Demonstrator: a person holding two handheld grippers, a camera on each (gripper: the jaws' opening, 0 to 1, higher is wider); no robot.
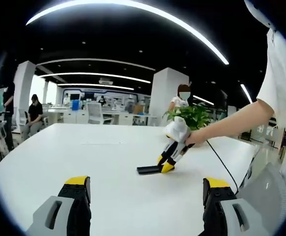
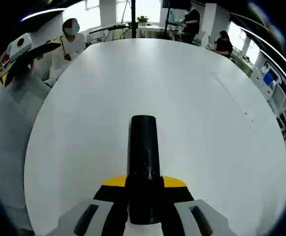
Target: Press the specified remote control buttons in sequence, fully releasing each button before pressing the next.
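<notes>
A black remote control (image 2: 143,167) lies flat on the white worktop (image 2: 182,88), and the right tool (image 2: 143,189) is down at its near end, jaws closed together over it with the yellow tips flanking the body. In the left gripper view the same scene shows from the side: the right tool (image 1: 166,164), held in a person's hand (image 1: 196,138), tilts steeply down onto the end of the remote control (image 1: 149,169). The left tool (image 1: 146,189) hangs well back from the remote control, jaws spread wide and holding nothing. A potted plant (image 1: 192,116) stands behind. The step in hand looks like a button press, or the setting-up for one; whether a button is actually depressed is too small to tell. Next, the right tool should lift fully clear before moving along to the next button.
</notes>
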